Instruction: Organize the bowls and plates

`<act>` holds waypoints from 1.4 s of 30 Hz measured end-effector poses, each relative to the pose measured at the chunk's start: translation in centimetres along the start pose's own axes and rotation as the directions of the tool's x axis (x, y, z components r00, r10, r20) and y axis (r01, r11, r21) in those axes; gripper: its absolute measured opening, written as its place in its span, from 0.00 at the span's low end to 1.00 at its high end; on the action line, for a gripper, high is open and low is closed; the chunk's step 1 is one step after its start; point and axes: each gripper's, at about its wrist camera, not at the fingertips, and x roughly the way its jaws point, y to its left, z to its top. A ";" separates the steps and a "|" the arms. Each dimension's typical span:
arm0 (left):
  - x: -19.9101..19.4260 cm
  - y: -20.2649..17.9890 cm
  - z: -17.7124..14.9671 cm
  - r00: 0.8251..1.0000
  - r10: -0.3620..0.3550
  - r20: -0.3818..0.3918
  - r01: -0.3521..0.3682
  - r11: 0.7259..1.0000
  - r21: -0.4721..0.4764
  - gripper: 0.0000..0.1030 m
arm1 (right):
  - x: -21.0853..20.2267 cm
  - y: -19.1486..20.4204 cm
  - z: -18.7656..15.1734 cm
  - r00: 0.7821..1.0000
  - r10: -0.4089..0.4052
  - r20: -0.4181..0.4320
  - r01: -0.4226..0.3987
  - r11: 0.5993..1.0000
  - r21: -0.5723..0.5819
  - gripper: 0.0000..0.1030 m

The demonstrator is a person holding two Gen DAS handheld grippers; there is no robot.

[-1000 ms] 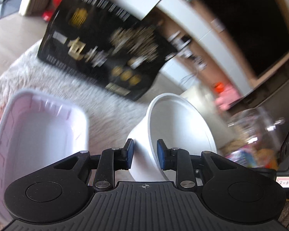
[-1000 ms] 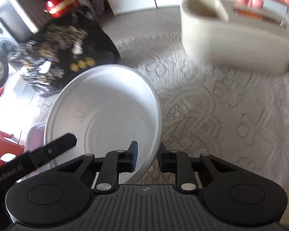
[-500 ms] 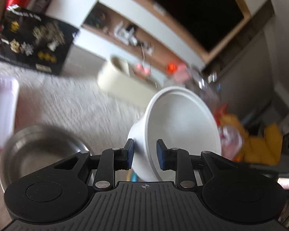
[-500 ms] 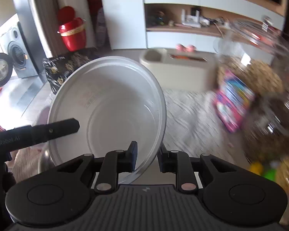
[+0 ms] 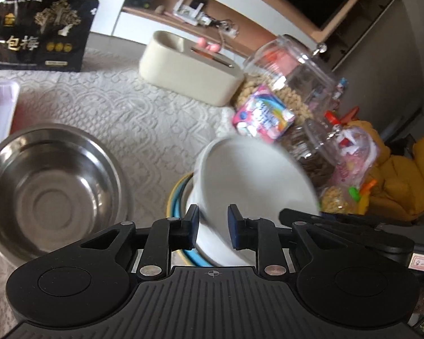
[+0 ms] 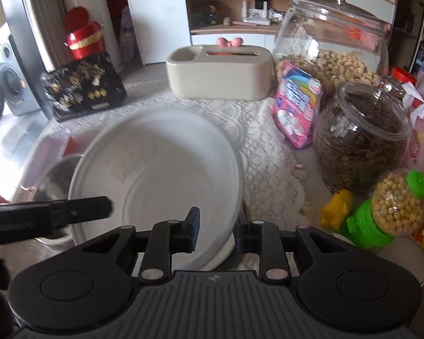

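A white bowl (image 5: pixel 254 186) hangs tilted between both grippers, blurred with motion. In the left wrist view my left gripper (image 5: pixel 213 226) has the bowl's near wall between its blue pads, and its jaws are closing. Under the bowl lies a plate with a yellow and blue rim (image 5: pixel 173 197). In the right wrist view the same white bowl (image 6: pixel 155 175) fills the middle. My right gripper (image 6: pixel 216 231) has the rim between its fingers, and its jaws are opening. A finger of the left gripper (image 6: pixel 79 212) reaches in from the left. A steel bowl (image 5: pixel 51 192) stands empty to the left.
On the lace cloth stand a cream box (image 5: pixel 189 70), a black bag (image 5: pixel 39 34) and a pale tray (image 5: pixel 0 107) at the left edge. On the right crowd a big glass jar (image 6: pixel 333 45), a smaller jar (image 6: pixel 361 141), a pink packet (image 6: pixel 296 107) and a green toy dispenser (image 6: pixel 395 203).
Both grippers have carried the white bowl to the right, from beside the tray and black bag, past the steel bowl, to over the rimmed plate. The bowl now sits lower and flatter.
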 end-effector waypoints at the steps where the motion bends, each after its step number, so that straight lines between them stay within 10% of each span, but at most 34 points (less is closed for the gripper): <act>1: 0.0 -0.1 -0.1 1.000 0.023 0.005 -0.023 1.000 0.007 0.23 | 0.1 0.0 -0.2 1.000 -0.011 0.001 0.011 1.000 -0.004 0.27; 23: 0.3 -0.5 -1.4 0.993 0.114 -0.021 -0.113 0.992 0.047 0.23 | 0.6 -1.1 -2.1 1.000 -0.017 0.016 0.017 1.000 0.027 0.36; 29: -2.2 0.8 -0.6 0.999 -0.005 0.052 0.005 1.000 0.002 0.22 | 0.6 -1.4 -2.1 1.000 -0.019 0.018 0.019 0.999 0.048 0.38; 35: -8.1 4.0 0.5 0.959 -0.094 0.268 0.115 0.991 -0.065 0.17 | -1.0 -1.5 -1.0 0.990 0.023 0.137 -0.029 0.999 0.037 0.53; 42: -11.7 0.8 2.2 0.913 -0.099 0.395 0.079 0.995 0.067 0.16 | -1.8 -0.9 1.4 0.941 0.122 0.314 -0.101 0.991 -0.084 0.64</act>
